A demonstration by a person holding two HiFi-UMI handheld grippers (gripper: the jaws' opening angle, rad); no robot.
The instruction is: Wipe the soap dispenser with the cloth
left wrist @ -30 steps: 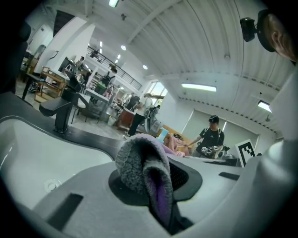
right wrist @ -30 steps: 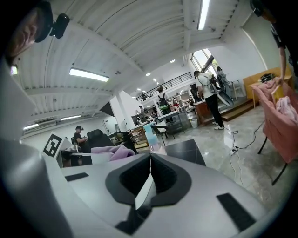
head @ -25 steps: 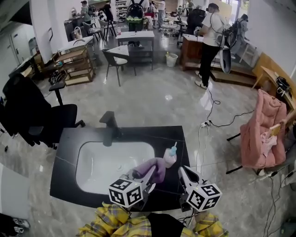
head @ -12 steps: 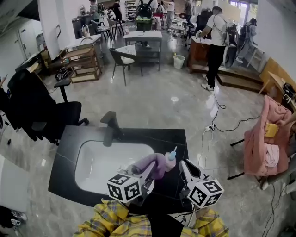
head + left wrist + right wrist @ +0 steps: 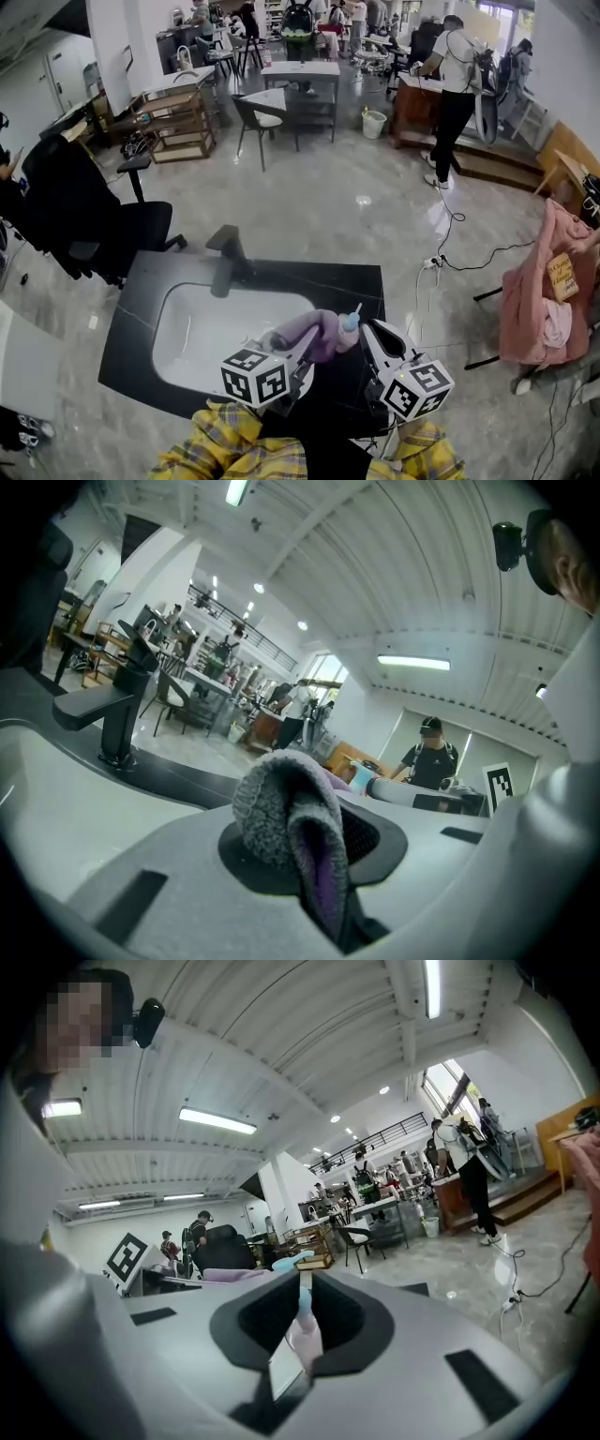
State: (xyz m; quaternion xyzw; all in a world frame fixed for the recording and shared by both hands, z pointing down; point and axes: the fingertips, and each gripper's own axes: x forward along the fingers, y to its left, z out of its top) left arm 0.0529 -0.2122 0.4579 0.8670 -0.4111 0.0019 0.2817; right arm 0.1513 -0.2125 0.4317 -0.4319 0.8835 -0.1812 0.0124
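Left claw (image 5: 304,352): closed on a fluffy grey-and-purple fleece cloth (image 5: 283,810). The cloth is bunched between the two jaws and bulges up and forward past their tips. In the left gripper view the fold fills the dark pad recess, grey pile outside and purple inside. The claw points forward and slightly downward, angled to the right, over the near right edge of the white oval sink basin (image 5: 202,328). The basin is set in the black stone surface (image 5: 141,295). A sleeve of yellow plaid fabric (image 5: 220,441) sits behind the marker cube.

Cloth position: its free end lies against the left side of the small pale pink soap dispenser with a light blue pump top (image 5: 349,324). The two are touching in the head view.

Right claw (image 5: 367,332): jaws drawn in fully onto the dispenser. The right gripper view shows the pink body pinched between the pads, with the blue pump standing upright above them. The claw is held close to level and angled to the left, so the two claws converge at the dispenser.

Dispenser position: over the black surface, just right of the basin, near its front right corner. Whether its base rests on the surface cannot be seen.

A black angular faucet (image 5: 223,255) stands at the far rim of the basin, well apart from both claws.
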